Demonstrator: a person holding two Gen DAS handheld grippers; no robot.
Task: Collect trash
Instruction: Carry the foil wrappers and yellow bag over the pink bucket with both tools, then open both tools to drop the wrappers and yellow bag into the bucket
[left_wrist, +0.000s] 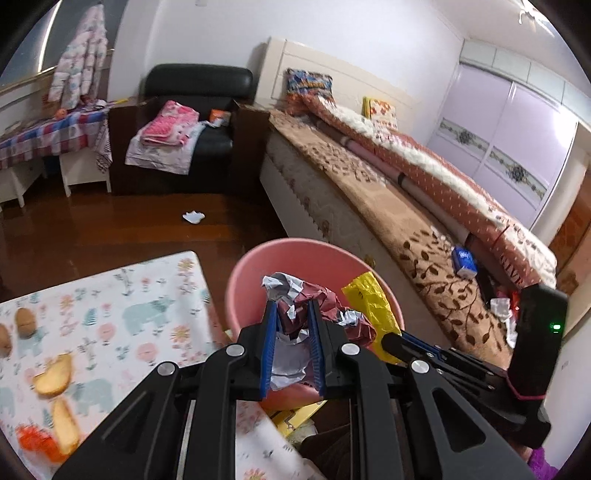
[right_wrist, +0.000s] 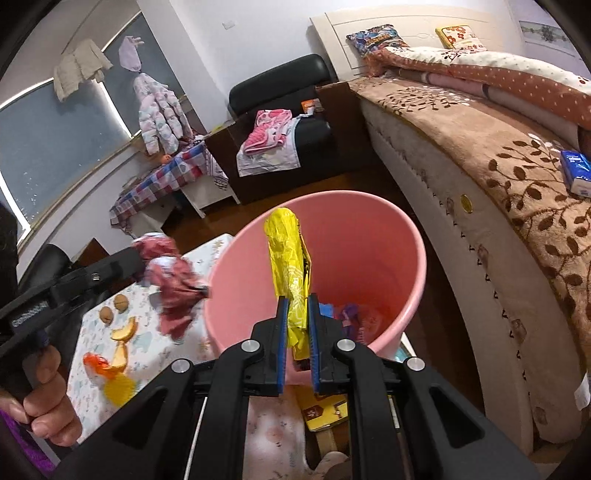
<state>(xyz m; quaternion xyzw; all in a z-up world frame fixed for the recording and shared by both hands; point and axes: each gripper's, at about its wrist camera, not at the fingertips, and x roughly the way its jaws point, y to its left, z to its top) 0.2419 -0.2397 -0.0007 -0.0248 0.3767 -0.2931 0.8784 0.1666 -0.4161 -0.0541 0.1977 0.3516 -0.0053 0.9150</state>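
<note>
Yellow wrapper (right_wrist: 291, 280): pinched upright in the right gripper (right_wrist: 297, 325), over the pink bin (right_wrist: 399, 236).
Crumpled red paper (left_wrist: 295, 314): clamped in the left gripper (left_wrist: 291, 325), at the bin's rim.
Bin: between the patterned desk (left_wrist: 110, 314) and the bed (left_wrist: 424, 229).
Desk: peel scraps (left_wrist: 53, 376).

One pink bin (right_wrist: 391, 236); two walnuts (right_wrist: 121, 302); two pillows (right_wrist: 376, 38).

- Your smooth pink plastic bin (right_wrist: 388, 236) looks matt.
- Your crumpled maroon-and-white paper wad (left_wrist: 295, 317) is creased and rough.
- Your thin yellow plastic wrapper (right_wrist: 290, 266) shines, wrinkled.
- The dark wooden floor (left_wrist: 110, 229) is glossy.
</note>
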